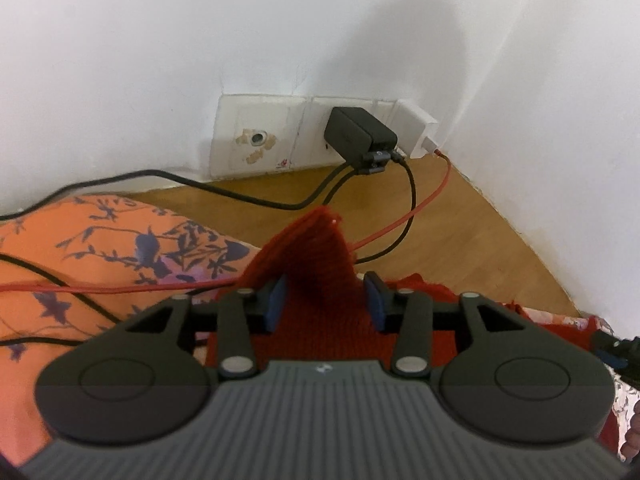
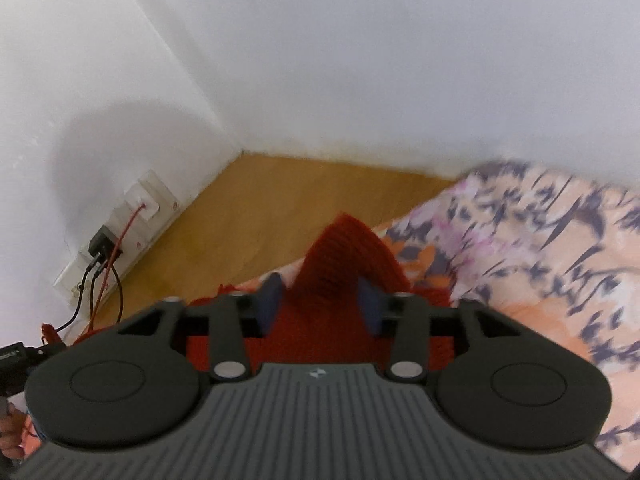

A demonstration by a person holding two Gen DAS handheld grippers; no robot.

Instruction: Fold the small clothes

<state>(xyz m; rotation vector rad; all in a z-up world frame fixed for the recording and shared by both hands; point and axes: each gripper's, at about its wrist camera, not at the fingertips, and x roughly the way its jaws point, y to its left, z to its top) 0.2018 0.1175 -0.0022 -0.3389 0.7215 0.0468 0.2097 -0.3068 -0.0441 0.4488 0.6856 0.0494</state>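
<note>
A red knitted garment (image 1: pixel 316 248) rises in a pointed fold between the blue pads (image 1: pixel 276 300) of my left gripper (image 1: pixel 326 298), which is shut on it. The same red garment (image 2: pixel 344 252) peaks between the pads (image 2: pixel 370 304) of my right gripper (image 2: pixel 320 302), which is also shut on it. More of the knit hangs below each gripper body and is hidden there. The right gripper's tip (image 1: pixel 614 348) shows at the left wrist view's right edge. The left gripper (image 2: pixel 16 356) shows at the right wrist view's left edge.
An orange and pink floral bedsheet (image 1: pixel 80 248) lies below, also seen as the floral bedsheet (image 2: pixel 540 260). Beyond is a wooden floor (image 1: pixel 440 220) in a white wall corner. A black charger (image 1: pixel 360 136) sits in wall sockets; black cables (image 1: pixel 240 196) and a red cable (image 1: pixel 100 289) cross the sheet.
</note>
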